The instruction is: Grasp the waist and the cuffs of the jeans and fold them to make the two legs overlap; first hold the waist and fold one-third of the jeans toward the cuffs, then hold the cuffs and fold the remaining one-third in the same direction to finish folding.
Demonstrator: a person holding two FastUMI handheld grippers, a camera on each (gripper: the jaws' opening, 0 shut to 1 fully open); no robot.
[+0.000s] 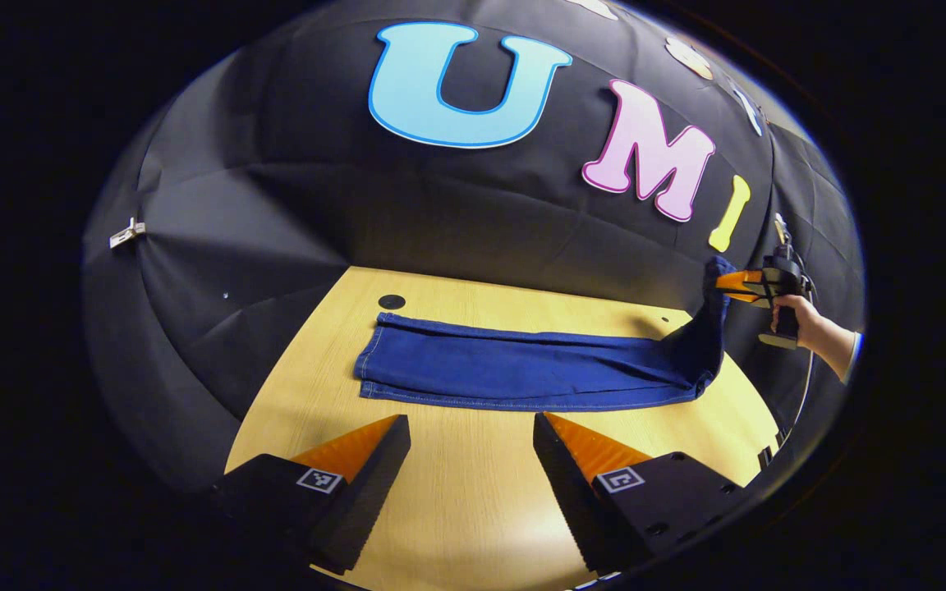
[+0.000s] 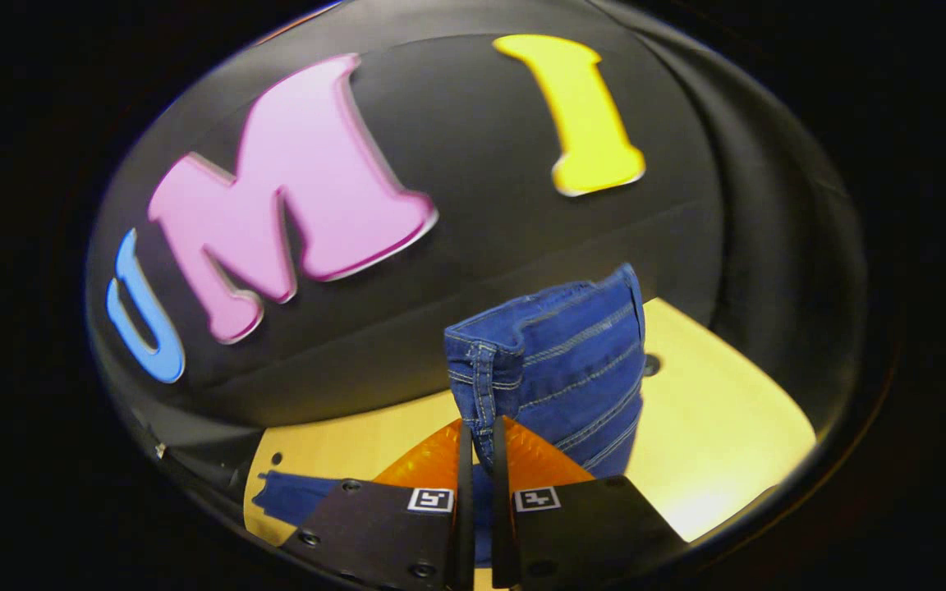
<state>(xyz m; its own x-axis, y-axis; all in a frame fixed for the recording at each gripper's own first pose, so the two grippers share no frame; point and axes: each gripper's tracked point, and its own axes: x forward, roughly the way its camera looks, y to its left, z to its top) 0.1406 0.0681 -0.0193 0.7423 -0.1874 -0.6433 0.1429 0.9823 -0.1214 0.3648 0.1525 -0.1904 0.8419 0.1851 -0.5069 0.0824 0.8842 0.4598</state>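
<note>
Dim, fisheye-warped edges, table (image 1: pixel 473 501) glare

We see the jeans (image 1: pixel 522 373) lying folded lengthwise on the table (image 1: pixel 473 492). Our left gripper (image 1: pixel 471 443) hovers open, while the right gripper (image 1: pixel 727 283) lifts one end.

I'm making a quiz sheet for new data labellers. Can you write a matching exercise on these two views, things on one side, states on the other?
Things:
1. left gripper
2. right gripper
3. waist end of the jeans
4. cuff end of the jeans

States:
a. lying flat on the table
b. open, holding nothing
c. lifted off the table
d. shut on denim

Pairs: 1-b, 2-d, 3-c, 4-a
</note>
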